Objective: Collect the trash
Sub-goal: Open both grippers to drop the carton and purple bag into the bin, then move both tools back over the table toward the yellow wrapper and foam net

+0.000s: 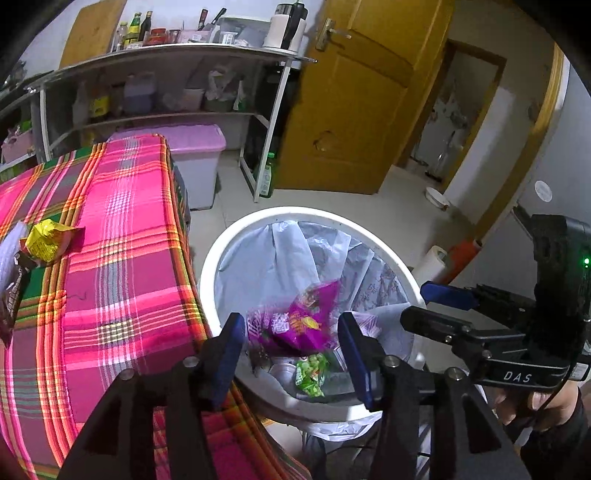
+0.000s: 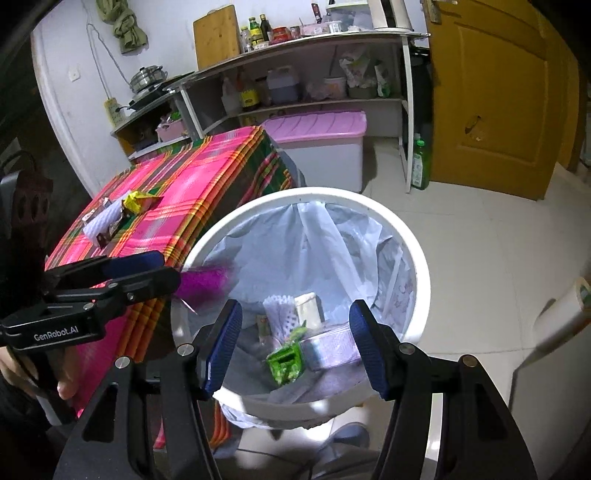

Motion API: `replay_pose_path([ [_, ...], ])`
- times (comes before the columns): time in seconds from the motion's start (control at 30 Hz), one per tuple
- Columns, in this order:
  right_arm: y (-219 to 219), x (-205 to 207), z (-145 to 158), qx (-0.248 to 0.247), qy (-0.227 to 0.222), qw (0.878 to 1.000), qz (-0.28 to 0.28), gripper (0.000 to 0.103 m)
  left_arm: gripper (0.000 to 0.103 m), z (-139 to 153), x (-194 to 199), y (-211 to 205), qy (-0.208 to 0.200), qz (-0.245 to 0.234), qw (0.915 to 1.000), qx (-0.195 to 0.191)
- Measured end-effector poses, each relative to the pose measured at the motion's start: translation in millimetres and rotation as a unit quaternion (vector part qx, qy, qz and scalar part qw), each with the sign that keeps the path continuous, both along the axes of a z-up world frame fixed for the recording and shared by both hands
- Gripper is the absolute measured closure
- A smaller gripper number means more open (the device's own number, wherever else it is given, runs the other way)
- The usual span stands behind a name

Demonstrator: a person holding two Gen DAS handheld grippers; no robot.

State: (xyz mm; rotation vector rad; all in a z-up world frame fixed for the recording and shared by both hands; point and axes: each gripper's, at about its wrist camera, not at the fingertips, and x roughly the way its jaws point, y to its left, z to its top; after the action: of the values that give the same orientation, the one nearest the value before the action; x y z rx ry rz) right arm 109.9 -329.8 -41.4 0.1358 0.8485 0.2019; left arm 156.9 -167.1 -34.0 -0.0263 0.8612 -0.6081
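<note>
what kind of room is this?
Most likely a home kitchen. A shelf unit holds sauce bottles, a steamer pot sits on a burner, and a cutting board leans on the wall. A lined trash bin stands by a cloth-covered table.

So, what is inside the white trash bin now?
Inside the white trash bin, lined with a plastic bag: a green wrapper, white paper pieces, a purple wrapper. Anything beneath them is hidden.
</note>
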Motion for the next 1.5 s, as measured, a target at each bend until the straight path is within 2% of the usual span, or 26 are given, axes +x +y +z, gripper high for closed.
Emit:
replay_pose_path([
  [0.4, 12.3, -12.7, 27.3, 0.0, -0.033, 0.999, 0.008, 0.042, 0.047, 22.1, -15.7, 19.1, -0.03, 0.016, 0.9993, -0.015],
  [0.77, 55.4, -24.5, 57.6, 0.006, -0.071, 0.996, 0.053, 0.042, 0.047, 48.0, -44.4, 63.1, -0.07, 0.061, 0.9954, -0.025],
  [1.17, 105.5, -17.3, 60.9, 0.002, -0.071, 0.991, 0.111, 0.042, 0.048, 56.1, -66.6, 117.9, -0.089, 0.111, 0.9897, -0.017],
  [1.5, 134.7, -5.6, 56.6, -0.002, -0.06, 0.987, 0.15, 0.042, 0.048, 55.7, -68.4, 157.9, -0.094, 0.154, 0.9836, -0.01],
])
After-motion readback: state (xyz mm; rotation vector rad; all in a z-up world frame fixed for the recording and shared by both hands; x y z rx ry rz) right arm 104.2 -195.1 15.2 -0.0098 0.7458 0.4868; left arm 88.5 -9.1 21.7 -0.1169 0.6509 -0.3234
